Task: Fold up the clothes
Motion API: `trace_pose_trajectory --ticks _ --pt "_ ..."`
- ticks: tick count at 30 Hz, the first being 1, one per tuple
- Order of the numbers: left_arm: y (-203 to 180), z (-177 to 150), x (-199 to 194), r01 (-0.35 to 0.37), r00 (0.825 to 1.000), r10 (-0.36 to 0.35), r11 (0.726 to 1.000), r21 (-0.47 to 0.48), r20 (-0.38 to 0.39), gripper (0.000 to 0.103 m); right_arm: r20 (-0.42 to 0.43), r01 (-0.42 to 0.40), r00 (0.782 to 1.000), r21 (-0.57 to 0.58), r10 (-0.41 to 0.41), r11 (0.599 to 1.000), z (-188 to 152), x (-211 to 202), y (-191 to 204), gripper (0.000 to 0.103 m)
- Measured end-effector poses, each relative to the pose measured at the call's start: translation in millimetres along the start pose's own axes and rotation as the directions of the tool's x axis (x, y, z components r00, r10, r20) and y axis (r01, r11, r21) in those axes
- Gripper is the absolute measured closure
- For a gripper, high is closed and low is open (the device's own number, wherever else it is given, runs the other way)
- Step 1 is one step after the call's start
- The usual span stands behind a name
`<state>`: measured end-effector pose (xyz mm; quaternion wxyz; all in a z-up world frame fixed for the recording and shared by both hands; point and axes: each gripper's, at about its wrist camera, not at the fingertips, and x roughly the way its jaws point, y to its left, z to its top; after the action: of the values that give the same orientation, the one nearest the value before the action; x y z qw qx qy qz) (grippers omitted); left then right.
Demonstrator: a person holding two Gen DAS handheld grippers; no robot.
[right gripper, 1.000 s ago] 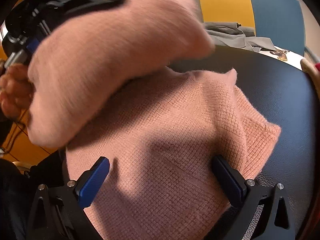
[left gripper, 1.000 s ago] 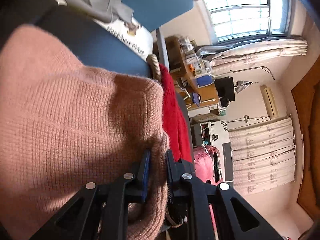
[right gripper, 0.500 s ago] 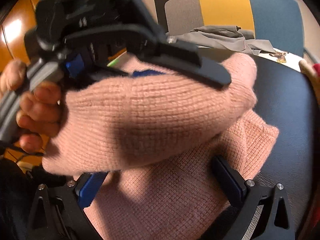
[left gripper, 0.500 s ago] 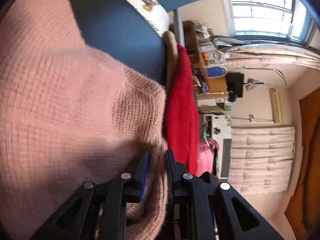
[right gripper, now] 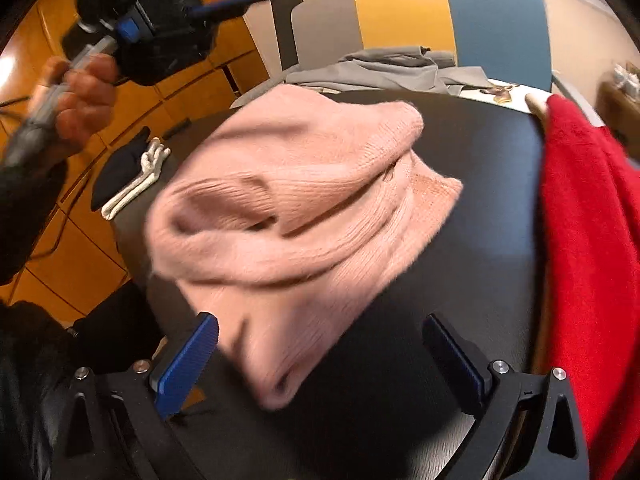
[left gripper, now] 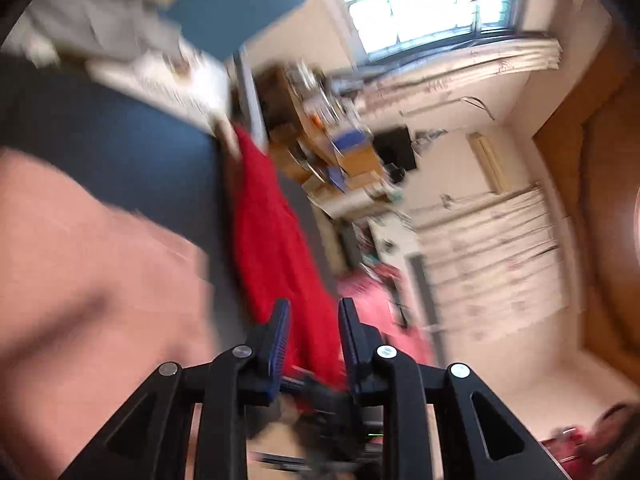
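Between the two blue-padded black fingers of the left gripper (left gripper: 313, 322), the left wrist view shows only a narrow gap with nothing in it; the jaws are opening. Behind that gap hangs a bright red fuzzy garment (left gripper: 272, 240), draped over the far edge of the dark table (left gripper: 120, 152). To the left of the fingers, blurred, lies the pink knitted sweater (left gripper: 88, 288), apart from both pads. Above the fingers a cluttered room with a bright window (left gripper: 432, 4) fills the rest of the picture, all smeared by motion.

Ahead of the right gripper (right gripper: 320, 346), the right wrist view shows its fingers spread wide and empty above the dark table (right gripper: 472, 208). The pink knitted sweater (right gripper: 304, 216) lies in a loose folded heap on the table, its near corner reaching down between the two fingers, closer to the left pad; whether it touches that pad I cannot tell. Right of the right finger hangs the red garment (right gripper: 588, 248). Up and left of the fingers, a hand (right gripper: 80, 96) holds the left gripper (right gripper: 236, 2) raised clear of the sweater. Beyond the sweater lies a crumpled grey cloth (right gripper: 392, 66) before a grey, yellow and blue chair back (right gripper: 440, 16). Left of the sweater, a white knotted cord (right gripper: 140, 176) rests at the table's edge.
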<state>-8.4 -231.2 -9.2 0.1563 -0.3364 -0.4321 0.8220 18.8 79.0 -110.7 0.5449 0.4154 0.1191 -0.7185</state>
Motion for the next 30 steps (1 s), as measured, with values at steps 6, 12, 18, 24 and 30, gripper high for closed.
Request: trace_pose_trajectory --ticks 6,12,18,24,30 --pt "61 -29 -79 -0.258 0.959 0.256 0.966 0.0 0.12 0.079 0.09 -0.11 0.989 -0.079 0.117 0.991 49 -4 36 0.0" --pt "97 -75 -105 -0.329 0.937 0.323 0.944 0.027 0.131 0.079 -0.06 -0.157 0.986 -0.045 0.155 0.987 71 47 56 0.009" --pt "84 -99 -82 -0.291 0.956 0.278 0.941 0.17 0.095 0.078 -0.203 -0.12 0.971 0.032 0.124 0.992 65 85 54 0.084" --pt "66 -129 -41 -0.253 0.961 0.277 0.897 0.362 -0.015 0.075 -0.14 -0.03 0.989 0.178 0.055 0.984 19 55 32 0.086" --pt "71 -146 -23 -0.281 0.946 0.322 0.875 0.395 -0.041 0.074 -0.017 -0.056 0.998 0.305 0.064 0.951 -4 39 26 0.062"
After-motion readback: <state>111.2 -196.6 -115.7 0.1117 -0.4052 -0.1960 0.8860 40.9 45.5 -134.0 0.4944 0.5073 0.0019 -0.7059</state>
